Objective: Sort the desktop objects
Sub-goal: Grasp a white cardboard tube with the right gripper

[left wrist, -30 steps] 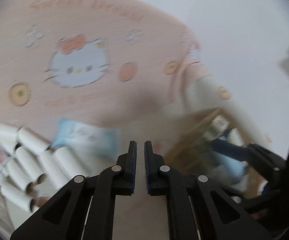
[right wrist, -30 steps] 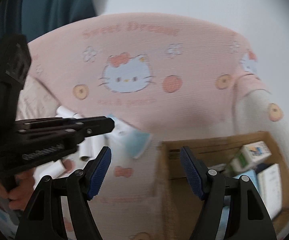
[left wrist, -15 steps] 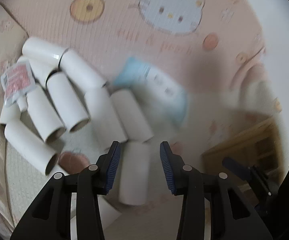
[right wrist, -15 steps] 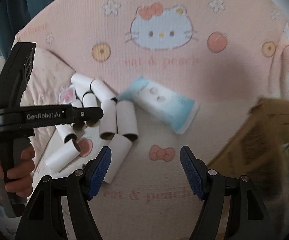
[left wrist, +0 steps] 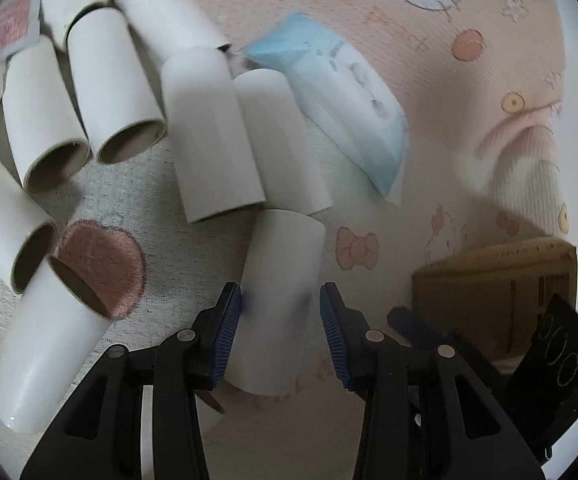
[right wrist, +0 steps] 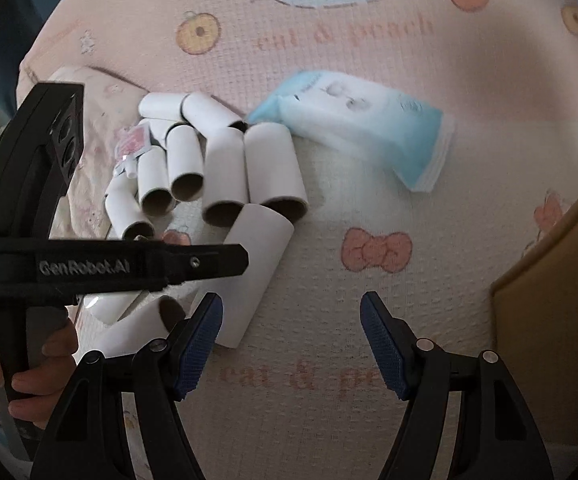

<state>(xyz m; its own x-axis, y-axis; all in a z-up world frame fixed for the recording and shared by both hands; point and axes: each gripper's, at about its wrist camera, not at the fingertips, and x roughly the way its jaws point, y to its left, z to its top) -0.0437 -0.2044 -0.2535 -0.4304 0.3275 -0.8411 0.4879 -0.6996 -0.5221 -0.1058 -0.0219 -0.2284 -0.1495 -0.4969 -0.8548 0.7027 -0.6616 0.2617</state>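
Several white cardboard tubes (left wrist: 117,80) lie in a heap on a pink cartoon-cat blanket (left wrist: 409,20). One tube (left wrist: 285,276) lies apart, and my left gripper (left wrist: 280,308) stands open around its near end; the pads sit close beside it without pressing. In the right wrist view that tube (right wrist: 257,248) runs under the left gripper's finger (right wrist: 209,266). My right gripper (right wrist: 291,312) is open over the bare blanket (right wrist: 329,60), with nothing between its fingers. A light blue tissue pack (left wrist: 341,92) (right wrist: 361,128) lies just behind the tubes.
A small red sachet (left wrist: 1,36) (right wrist: 135,140) rests on the far left of the heap. A brown cardboard box (left wrist: 497,280) (right wrist: 561,280) stands to the right. A person's hand (right wrist: 37,360) holds the left gripper's handle.
Both grippers have come down close to the blanket. The left jaws went from shut to open, the left wrist rolled, and a tube now lies between them. The right jaws stayed open.
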